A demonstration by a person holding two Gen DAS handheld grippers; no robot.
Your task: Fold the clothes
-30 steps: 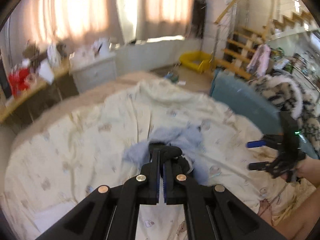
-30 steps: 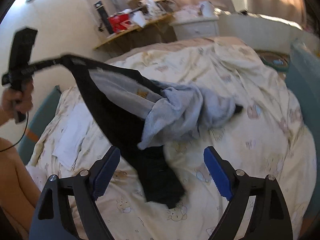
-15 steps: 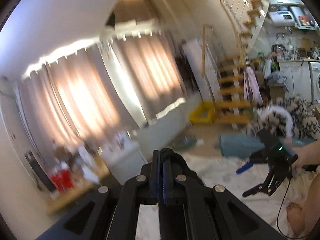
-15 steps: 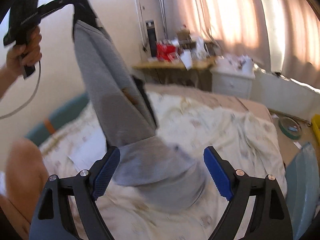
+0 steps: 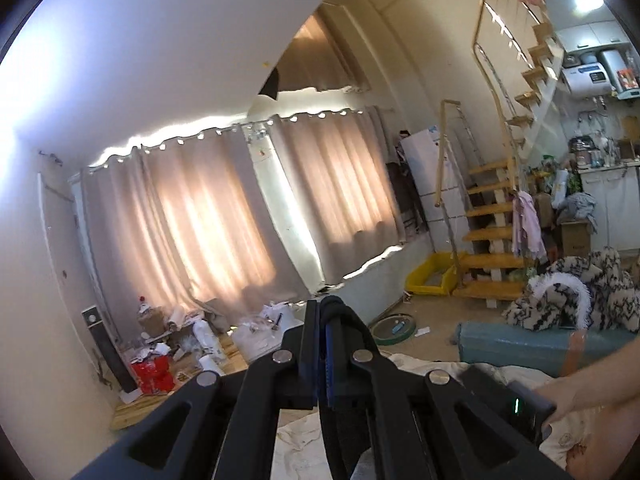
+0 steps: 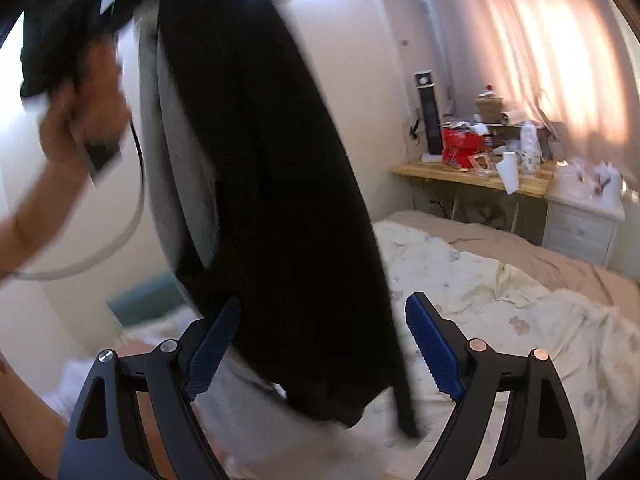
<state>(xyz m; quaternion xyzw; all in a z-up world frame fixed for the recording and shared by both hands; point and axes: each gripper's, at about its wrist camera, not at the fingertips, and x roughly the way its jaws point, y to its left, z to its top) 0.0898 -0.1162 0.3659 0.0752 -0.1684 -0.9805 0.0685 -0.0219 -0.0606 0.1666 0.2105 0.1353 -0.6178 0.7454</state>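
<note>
A black garment (image 6: 280, 200) with a grey lining (image 6: 180, 160) hangs full length in the air above the bed. My left gripper (image 5: 320, 312) is shut on its top edge, and a fold of black cloth (image 5: 344, 316) bulges over the fingertips. In the right wrist view a blurred hand (image 6: 80, 92) holds that gripper up at the top left. My right gripper (image 6: 320, 328) is at the garment's lower part. Its jaws are closing with the cloth hanging between them, and the blue pads (image 6: 434, 354) stand clear of it.
Below lies the bed with a cream printed quilt (image 6: 500, 300). A cluttered wooden desk (image 6: 480, 176) and a white nightstand (image 6: 580, 224) stand behind it. In the left wrist view are lit curtains (image 5: 224, 220), wooden stairs (image 5: 492, 248), a yellow tray (image 5: 432, 276) and a patterned blanket (image 5: 580, 292).
My left gripper has risen and lifted the garment off the quilt, so it now hangs straight. My right gripper has come up close, and the cloth now hangs between its pads.
</note>
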